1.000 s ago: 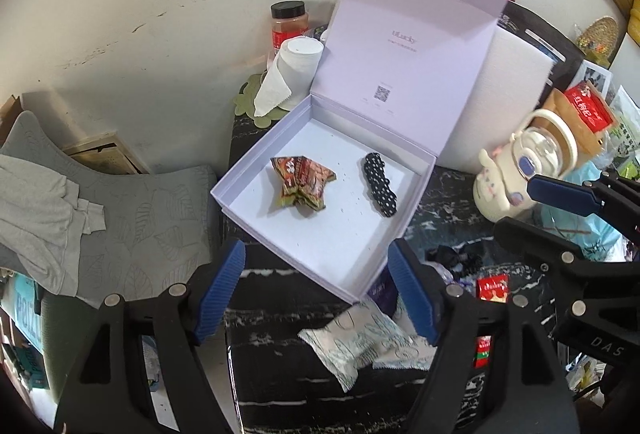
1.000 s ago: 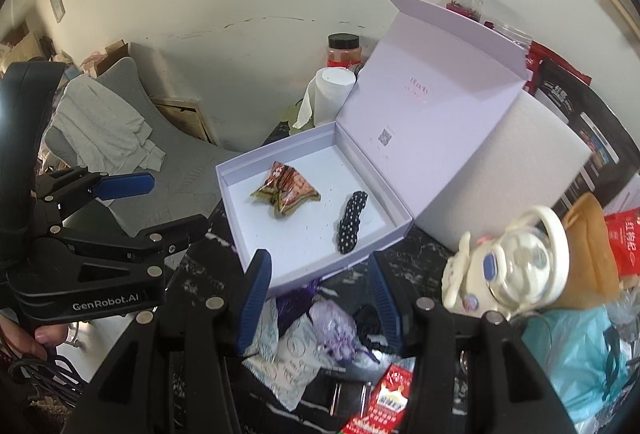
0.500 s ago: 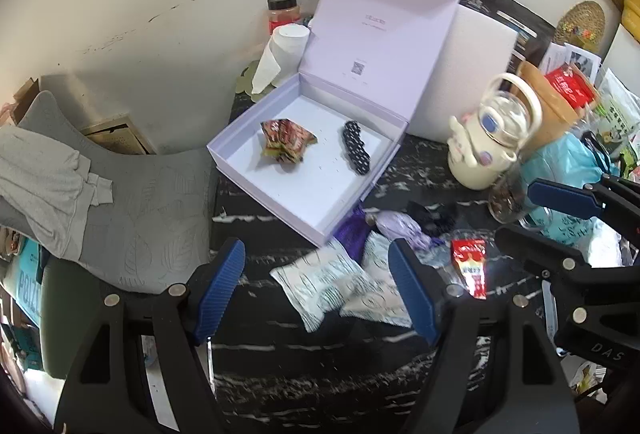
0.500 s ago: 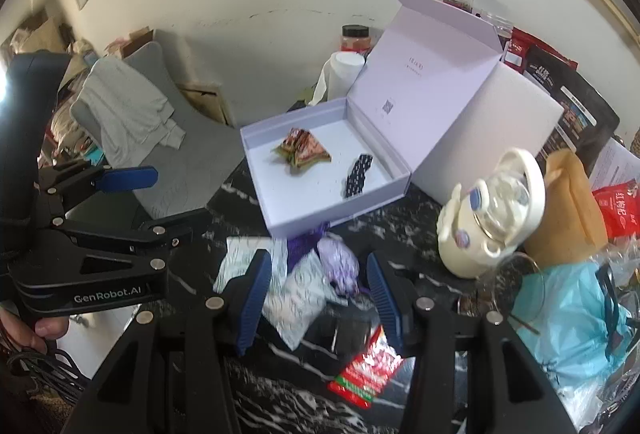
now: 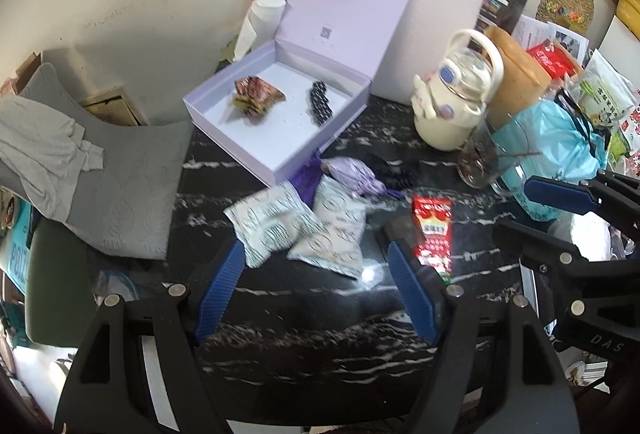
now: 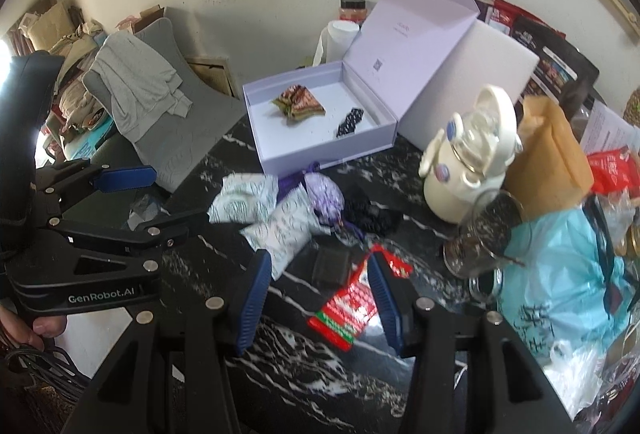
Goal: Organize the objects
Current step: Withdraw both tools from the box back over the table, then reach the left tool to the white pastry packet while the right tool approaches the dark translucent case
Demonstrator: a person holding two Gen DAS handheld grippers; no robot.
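An open lilac box (image 5: 224, 106) (image 6: 272, 158) sits on the black marble table with a brown snack packet (image 5: 256, 97) (image 6: 299, 105) and a black dotted hair tie (image 5: 321, 106) (image 6: 349, 123) inside. In front of it lie two white sachets (image 5: 296, 222) (image 6: 260, 214), a purple pouch (image 5: 352, 176) (image 6: 324, 196) and a red packet (image 5: 434, 230) (image 6: 348, 304). My left gripper (image 5: 316, 274) is open and empty above the sachets. My right gripper (image 6: 318, 286) is open and empty over the red packet and a dark square item (image 6: 330, 266).
A cream kettle-shaped bottle (image 5: 452, 106) (image 6: 468, 162), a glass jar (image 6: 484, 238), a brown paper bag (image 6: 548, 154) and a blue plastic bag (image 6: 560, 274) crowd the right side. A tissue roll (image 5: 260, 22) and spice jar stand behind the box. A grey chair (image 5: 112, 170) stands left.
Both grippers have pulled back and up from the box, so the loose items on the table in front of it have come into view. Both stay open and empty.
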